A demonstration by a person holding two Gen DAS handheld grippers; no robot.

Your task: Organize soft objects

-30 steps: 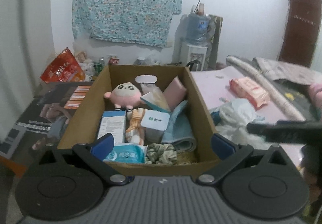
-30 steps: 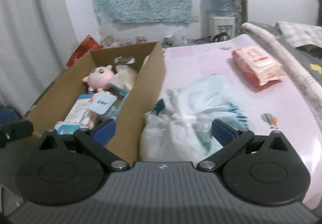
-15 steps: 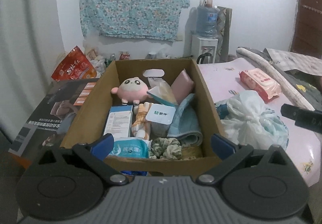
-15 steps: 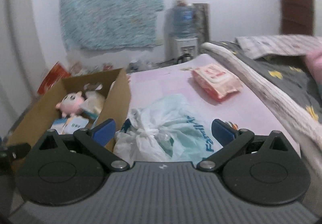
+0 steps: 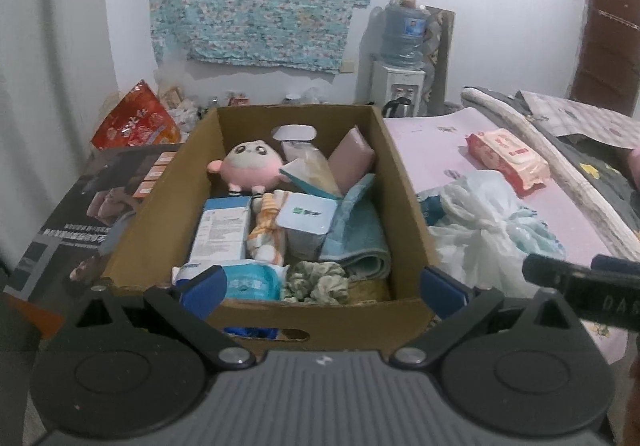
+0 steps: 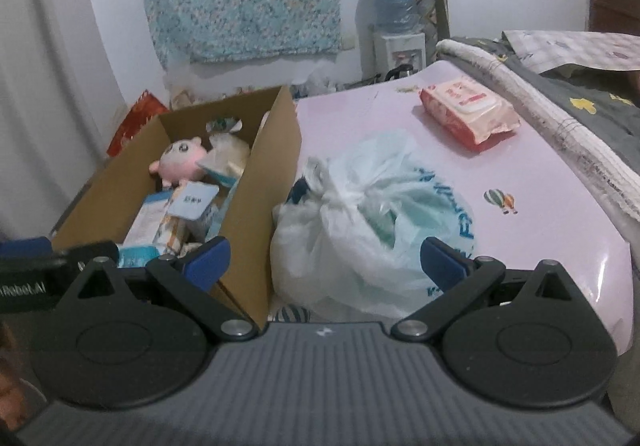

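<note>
A cardboard box (image 5: pixel 404 181) (image 6: pixel 276 149) stands against the pink bed's edge. It holds a pink plush toy (image 5: pixel 248 167) (image 6: pixel 180 161), a rolled blue towel (image 5: pixel 356 234), a green scrunchie (image 5: pixel 320 280), wipes packs and small cartons. My left gripper (image 5: pixel 322 288) hovers open at the box's near wall, holding nothing. A knotted white plastic bag (image 6: pixel 372 217) (image 5: pixel 484 221) lies on the bed right of the box. Above the bag's near side my right gripper (image 6: pixel 324 260) is open and empty. A pink wipes pack (image 6: pixel 468 115) (image 5: pixel 506 159) lies farther back.
A rolled quilt (image 6: pixel 548 113) and grey bedding (image 6: pixel 592 113) run along the bed's right side. A large dark printed carton (image 5: pixel 84 205) and a red bag (image 5: pixel 136 121) sit left of the box. A water dispenser (image 5: pixel 400 85) stands at the back wall.
The left gripper has drawn back and risen a little, so the whole box shows. The right gripper swung right, then back left over the bag. Both stayed open.
</note>
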